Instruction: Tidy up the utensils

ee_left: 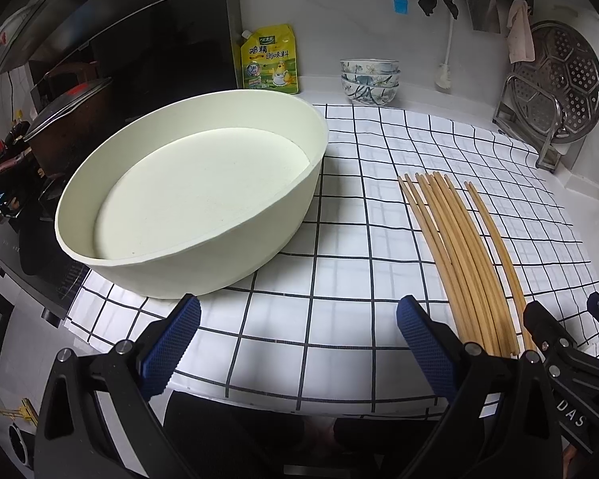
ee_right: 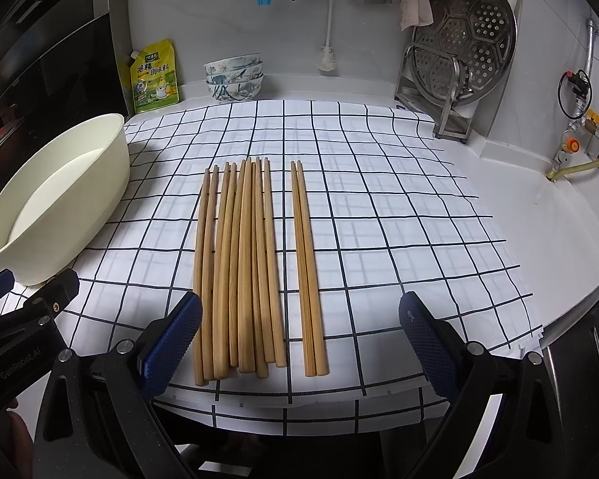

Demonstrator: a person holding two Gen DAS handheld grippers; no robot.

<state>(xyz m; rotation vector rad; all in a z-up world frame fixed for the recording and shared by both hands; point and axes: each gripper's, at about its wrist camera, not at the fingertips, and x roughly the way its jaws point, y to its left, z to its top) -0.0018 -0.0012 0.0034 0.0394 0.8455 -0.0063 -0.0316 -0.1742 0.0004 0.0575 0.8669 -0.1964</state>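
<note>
Several wooden chopsticks (ee_right: 239,267) lie side by side on a checked cloth (ee_right: 379,219), with a separate pair (ee_right: 308,271) just to their right. They also show in the left wrist view (ee_left: 459,251). A cream oval tub (ee_left: 191,199) stands empty at the left, also seen in the right wrist view (ee_right: 56,199). My left gripper (ee_left: 299,343) is open and empty, near the tub's front. My right gripper (ee_right: 299,339) is open and empty, over the near ends of the chopsticks.
A yellow seasoning pouch (ee_right: 155,78), stacked patterned bowls (ee_right: 235,80) and a steel steamer plate on a rack (ee_right: 459,44) stand along the back wall. A stove with a lidded pot (ee_left: 68,115) is at the left. A gas valve and hose (ee_right: 579,151) are at the right.
</note>
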